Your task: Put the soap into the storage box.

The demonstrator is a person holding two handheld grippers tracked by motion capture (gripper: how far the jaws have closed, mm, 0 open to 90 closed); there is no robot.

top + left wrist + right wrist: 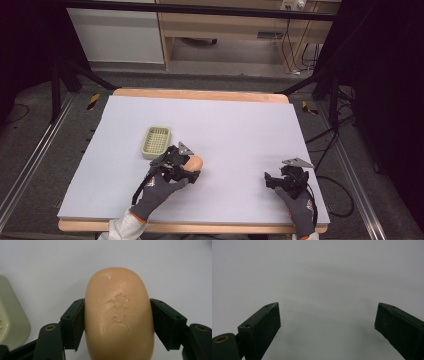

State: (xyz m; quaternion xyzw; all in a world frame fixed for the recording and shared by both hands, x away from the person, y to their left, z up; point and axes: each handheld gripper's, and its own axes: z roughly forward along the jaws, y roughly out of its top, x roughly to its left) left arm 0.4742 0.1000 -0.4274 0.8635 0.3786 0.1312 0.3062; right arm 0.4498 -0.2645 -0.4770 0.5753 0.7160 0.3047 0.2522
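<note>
Because the left gripper (117,322) pinches the smooth, rounded soap (119,315) only at its two sides, it may slip out before reaching the green dish (156,141) at ten o'clock, while the right gripper (327,325) waits wide open over bare table (240,125).

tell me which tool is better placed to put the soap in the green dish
Left. The left tool is already shut on the soap, right beside the green dish. The right tool is open, farther off.
</note>
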